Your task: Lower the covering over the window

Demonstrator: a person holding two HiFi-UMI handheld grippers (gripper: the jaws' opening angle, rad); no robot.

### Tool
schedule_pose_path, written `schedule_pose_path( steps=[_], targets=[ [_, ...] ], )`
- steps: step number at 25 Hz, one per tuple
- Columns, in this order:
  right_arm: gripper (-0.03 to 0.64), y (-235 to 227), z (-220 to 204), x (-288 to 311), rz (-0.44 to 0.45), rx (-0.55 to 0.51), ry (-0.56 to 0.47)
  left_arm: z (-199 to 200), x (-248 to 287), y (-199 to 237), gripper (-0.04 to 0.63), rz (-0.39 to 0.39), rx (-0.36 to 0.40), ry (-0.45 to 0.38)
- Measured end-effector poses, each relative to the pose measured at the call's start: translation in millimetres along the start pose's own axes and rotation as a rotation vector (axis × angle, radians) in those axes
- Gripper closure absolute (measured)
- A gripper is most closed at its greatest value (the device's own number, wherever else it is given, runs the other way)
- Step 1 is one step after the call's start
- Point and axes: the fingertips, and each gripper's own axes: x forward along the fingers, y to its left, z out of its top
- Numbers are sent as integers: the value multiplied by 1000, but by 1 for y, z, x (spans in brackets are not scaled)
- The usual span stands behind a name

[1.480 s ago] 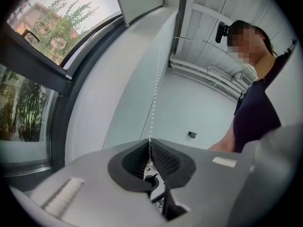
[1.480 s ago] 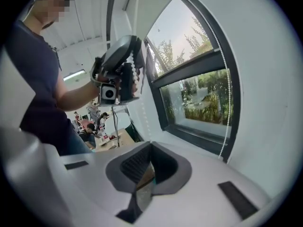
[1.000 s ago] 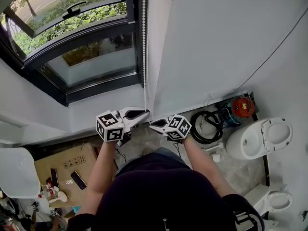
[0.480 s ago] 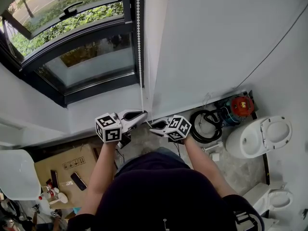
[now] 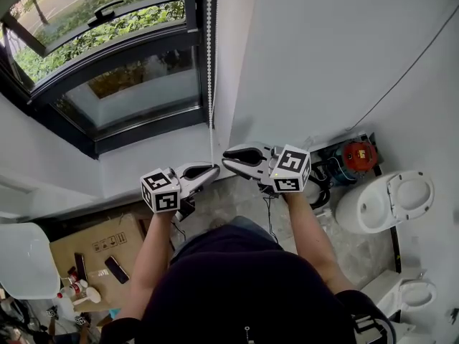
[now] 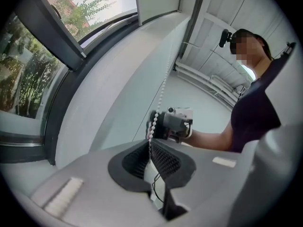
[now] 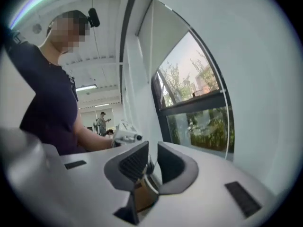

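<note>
We're looking down on a dark-framed window (image 5: 107,70) at 11 o'clock, daylight and green bushes outside. Plain white wall (image 5: 344,49) at 1, a white toilet (image 5: 384,205) at 4 on the mottled floor (image 5: 226,203), and a cardboard box (image 5: 93,246) at 8.

The head camera looks steeply down over the person's arms (image 5: 154,249) onto both grippers, with the window (image 5: 129,95) beyond the fingers (image 5: 203,171). The left gripper (image 5: 217,168) carries its camera close behind fingers closed on the bead chain (image 6: 161,93), facing the right gripper (image 5: 224,157). That one's camera looks back over fingers just parted, empty. All three views share the window.
</note>
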Motion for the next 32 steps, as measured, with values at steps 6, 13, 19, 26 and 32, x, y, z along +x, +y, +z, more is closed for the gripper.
schedule_pose_path(
  steps=[6,13,19,26,32],
  targets=[
    [556,20,72,6,50,-80,-95,-1,2,-6,575,-4,3,-4],
    [548,18,95,11,10,-101,-123,-3,2,-12,575,-11,4,-9],
    [548,15,124,5,-8,-118,-171,-6,4,-18,575,-18,0,-13],
    [589,18,141,0,-18,-104,-193,-6,7,-24,575,-22,-4,-22],
    [603,14,134,-7,-3,-14,-239,-11,7,-24,575,-24,-23,-22]
  ],
)
